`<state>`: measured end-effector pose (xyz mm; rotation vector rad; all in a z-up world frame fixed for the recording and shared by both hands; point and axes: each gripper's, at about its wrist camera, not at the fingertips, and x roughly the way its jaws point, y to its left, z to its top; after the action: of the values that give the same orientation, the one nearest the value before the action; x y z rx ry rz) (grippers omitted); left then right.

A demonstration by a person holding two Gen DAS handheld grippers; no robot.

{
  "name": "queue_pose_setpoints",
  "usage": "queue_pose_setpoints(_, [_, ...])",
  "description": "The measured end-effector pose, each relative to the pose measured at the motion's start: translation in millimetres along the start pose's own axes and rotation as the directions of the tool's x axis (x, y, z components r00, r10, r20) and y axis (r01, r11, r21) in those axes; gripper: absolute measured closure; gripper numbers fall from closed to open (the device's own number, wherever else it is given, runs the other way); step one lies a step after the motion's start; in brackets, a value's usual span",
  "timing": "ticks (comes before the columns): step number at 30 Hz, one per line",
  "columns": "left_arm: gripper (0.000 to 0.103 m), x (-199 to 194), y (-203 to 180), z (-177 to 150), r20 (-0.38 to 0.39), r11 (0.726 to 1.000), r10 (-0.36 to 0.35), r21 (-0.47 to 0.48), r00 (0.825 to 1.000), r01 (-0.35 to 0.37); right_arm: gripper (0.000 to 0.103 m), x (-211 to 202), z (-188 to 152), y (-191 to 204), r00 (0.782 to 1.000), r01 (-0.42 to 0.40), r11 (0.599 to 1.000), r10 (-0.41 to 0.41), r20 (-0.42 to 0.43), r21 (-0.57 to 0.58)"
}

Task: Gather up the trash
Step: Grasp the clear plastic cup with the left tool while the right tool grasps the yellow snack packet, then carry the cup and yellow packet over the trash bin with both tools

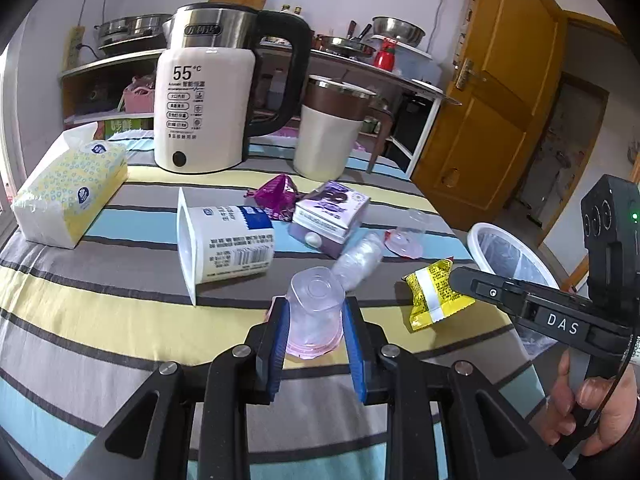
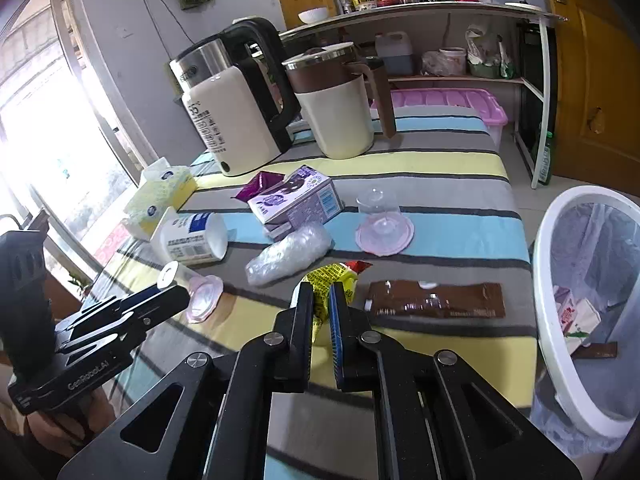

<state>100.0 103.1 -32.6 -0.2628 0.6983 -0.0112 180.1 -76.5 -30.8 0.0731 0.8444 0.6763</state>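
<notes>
Trash lies scattered over the striped cloth of the bench (image 1: 120, 320): a clear jelly cup (image 1: 316, 312) sits between the blue pads of the left gripper (image 1: 316, 320), whose jaws are clenched on its sides, near the front edge of the cloth. The right gripper (image 2: 322, 312) has its jaws closed on a yellow snack wrapper (image 2: 330, 280); the pads cover the wrapper's lower half, so only its crumpled top and a red tip show in the right wrist view. In the left wrist view the same wrapper (image 1: 430, 294) sticks out from the black finger tip, with the white bin (image 1: 486, 236) just behind it.

The bin's far rim is cut off by the frame edge in the right wrist view, where a clear liner and a few cartons show inside the bin (image 2: 548, 280). A brown sachet (image 2: 436, 300) lies flat on the cloth near the bin, its print too blurred to read. A crumpled clear plastic bag (image 2: 288, 254) partly hides the foot of the purple milk carton (image 2: 296, 198). A tipped white yoghurt tub (image 1: 224, 244) lies on its side.

Part of the person's right hand (image 1: 592, 408) shows, wrapped around the handle at the lower right edge. The left gripper points level across the bench; the right one reaches in from the bin side.
</notes>
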Motion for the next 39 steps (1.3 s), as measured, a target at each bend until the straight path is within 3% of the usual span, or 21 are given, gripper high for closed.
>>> queue_pose_setpoints(19, [0.076,-14,-47,-1,0.008,0.994,-0.077,0.076,0.997,0.077,0.095,-58,-22,-24,0.997,0.016,0.998,-0.02,0.068,0.065])
queue_pose_setpoints(28, [0.076,-6,-87,7,-0.001,0.979,-0.136,0.151,0.991,0.135,0.095,-89,-29,-57,0.99,0.069,0.99,-0.083,0.111,0.127])
queue_pose_setpoints(39, [0.076,12,-144,12,-0.035,0.945,-0.219,0.24,0.975,0.221,0.095,-131,-34,-108,0.967,0.146,0.964,-0.186,0.174,0.221])
